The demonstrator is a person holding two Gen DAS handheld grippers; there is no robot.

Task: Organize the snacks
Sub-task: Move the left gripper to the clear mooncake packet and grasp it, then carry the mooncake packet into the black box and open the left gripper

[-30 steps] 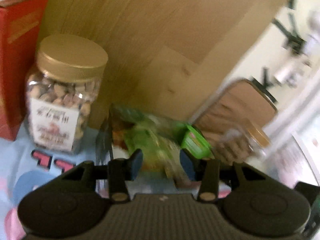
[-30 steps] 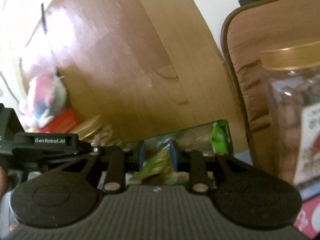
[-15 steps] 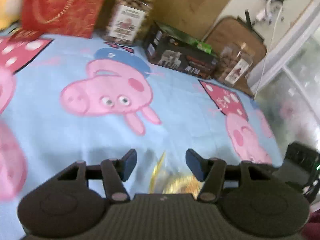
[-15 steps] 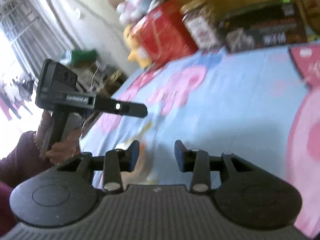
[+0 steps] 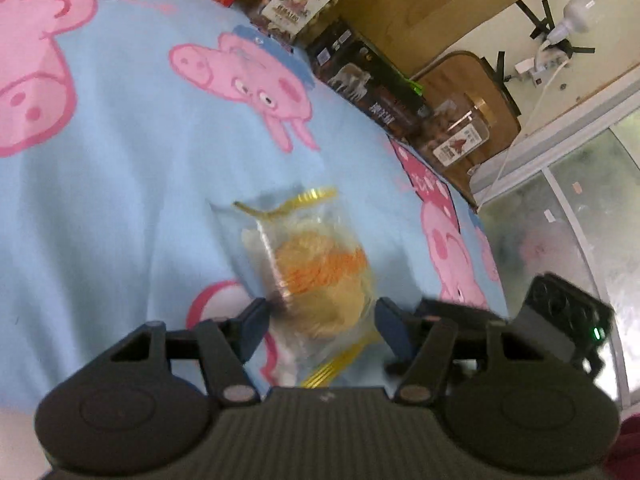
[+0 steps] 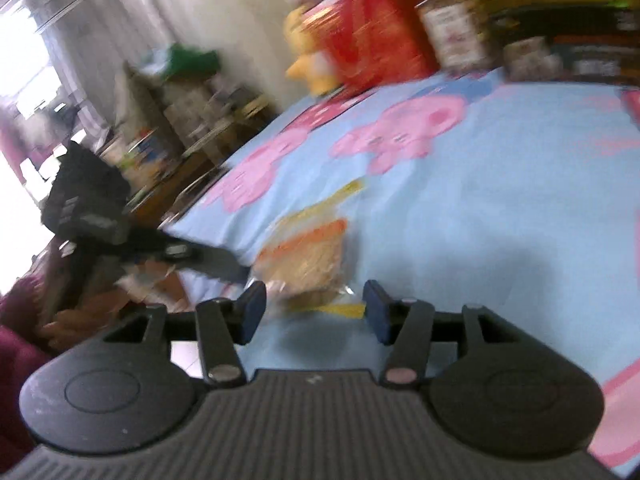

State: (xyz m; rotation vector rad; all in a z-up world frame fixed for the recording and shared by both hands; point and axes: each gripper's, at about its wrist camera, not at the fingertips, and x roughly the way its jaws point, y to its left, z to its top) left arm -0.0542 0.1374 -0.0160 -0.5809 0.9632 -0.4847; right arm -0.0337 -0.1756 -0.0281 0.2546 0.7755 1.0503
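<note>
A clear snack packet with gold edges and a yellow-orange pastry inside [image 5: 316,276] lies on the blue pig-print cloth [image 5: 132,168]. My left gripper [image 5: 320,330] is open, its fingers on either side of the packet's near end. The packet also shows in the right wrist view [image 6: 308,252]. My right gripper [image 6: 314,310] is open just in front of it from the other side. The left gripper shows in the right wrist view [image 6: 200,254], its finger reaching to the packet.
At the back of the cloth stand a red box [image 6: 372,36], a gold-lidded nut jar [image 5: 304,0], a dark box [image 5: 368,84] and a second jar [image 5: 460,136]. A wooden board [image 5: 420,4] rises behind them. A cluttered shelf [image 6: 180,108] stands left.
Both grippers have pulled back from the row of snacks at the back and come down over the cloth. The pastry packet now lies between both pairs of open fingers.
</note>
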